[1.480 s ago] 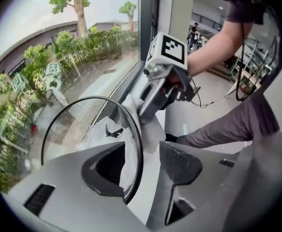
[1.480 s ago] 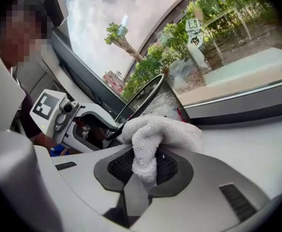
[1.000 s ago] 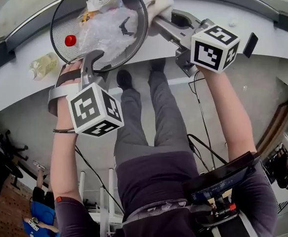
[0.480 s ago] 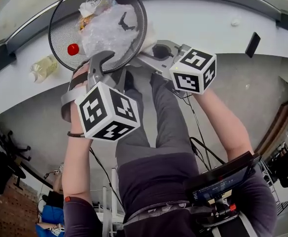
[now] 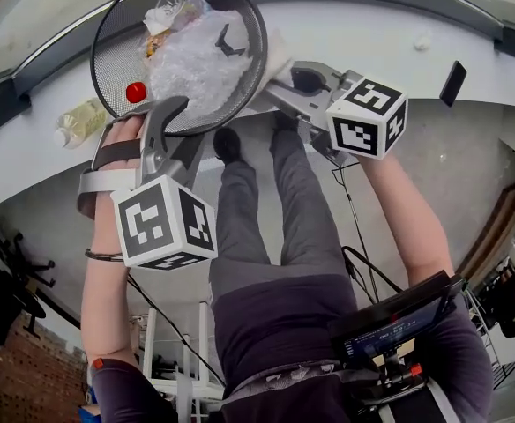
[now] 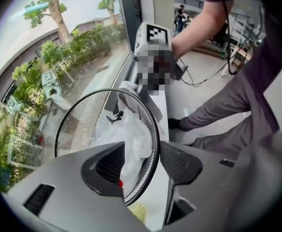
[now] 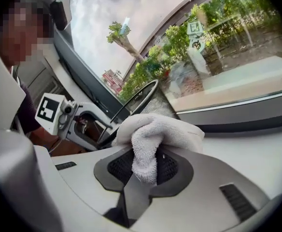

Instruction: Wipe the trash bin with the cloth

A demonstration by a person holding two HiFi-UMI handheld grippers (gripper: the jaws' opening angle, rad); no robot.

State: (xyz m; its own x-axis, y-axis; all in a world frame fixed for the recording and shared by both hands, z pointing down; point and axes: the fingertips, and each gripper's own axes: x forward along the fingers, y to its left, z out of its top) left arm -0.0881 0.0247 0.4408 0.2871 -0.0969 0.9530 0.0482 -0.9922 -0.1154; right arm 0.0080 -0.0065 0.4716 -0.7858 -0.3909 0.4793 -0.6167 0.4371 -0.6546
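Observation:
The black mesh trash bin [image 5: 116,60] lies tilted on the white sill [image 5: 399,25], its mouth facing me, with a clear plastic bag [image 5: 196,60] and a red cap [image 5: 136,92] inside. My left gripper [image 5: 174,117] straddles the bin's near rim [image 6: 153,144], one pad inside and one outside. Its jaws have just been opening, and both pads stand off the rim. My right gripper [image 7: 143,166] is shut on a bunched white cloth [image 7: 155,134]. The cloth [image 5: 279,60] rests against the outside of the bin's right wall.
A plastic bottle [image 5: 79,117] lies on the sill left of the bin. A small black object [image 5: 452,82] sits at the sill's right edge. A window runs behind the sill. My legs and the floor are below.
My right gripper has carried the cloth from the bin's far right rim down along its right side toward me. The left gripper's cube has dropped back, and its jaws stand wider.

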